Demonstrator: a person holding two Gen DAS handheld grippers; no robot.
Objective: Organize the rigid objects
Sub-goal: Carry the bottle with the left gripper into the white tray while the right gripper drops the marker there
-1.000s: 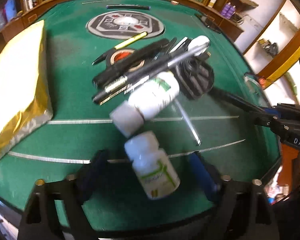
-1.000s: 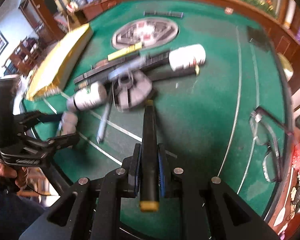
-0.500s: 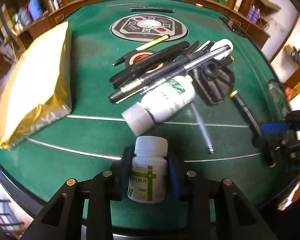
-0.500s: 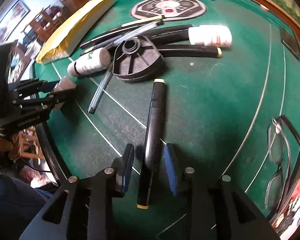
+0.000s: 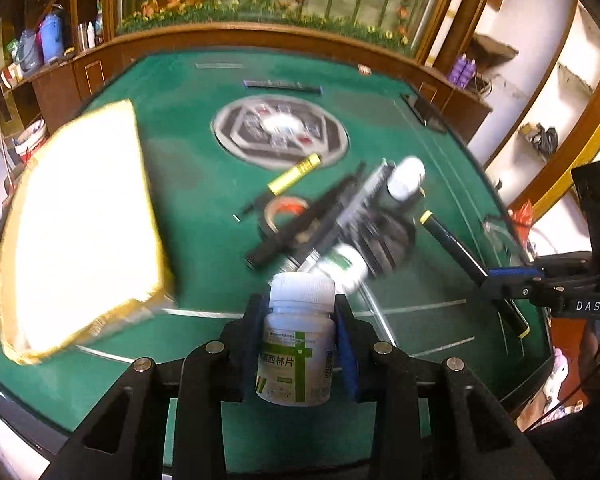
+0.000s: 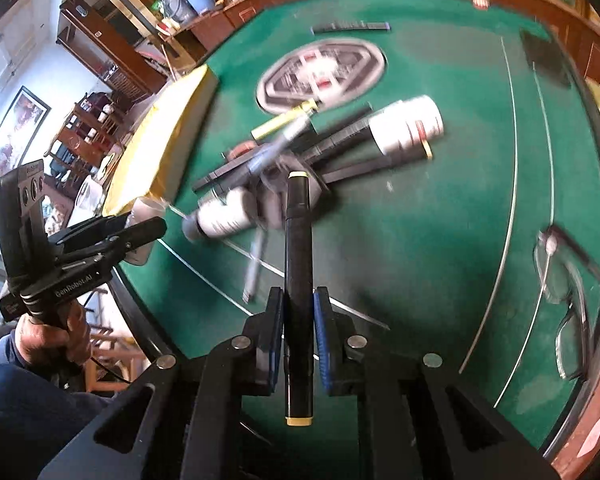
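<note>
Above green table, left gripper clamping upright pill bottle, right gripper clamping black marker

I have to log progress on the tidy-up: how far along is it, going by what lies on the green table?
Nothing looks sorted yet. In hand: the left tool is shut on a white pill bottle, and the right tool is shut on a black marker. Left: the pile of pens, tape and two more bottles mid-table, plus the glasses near the edge.
</note>
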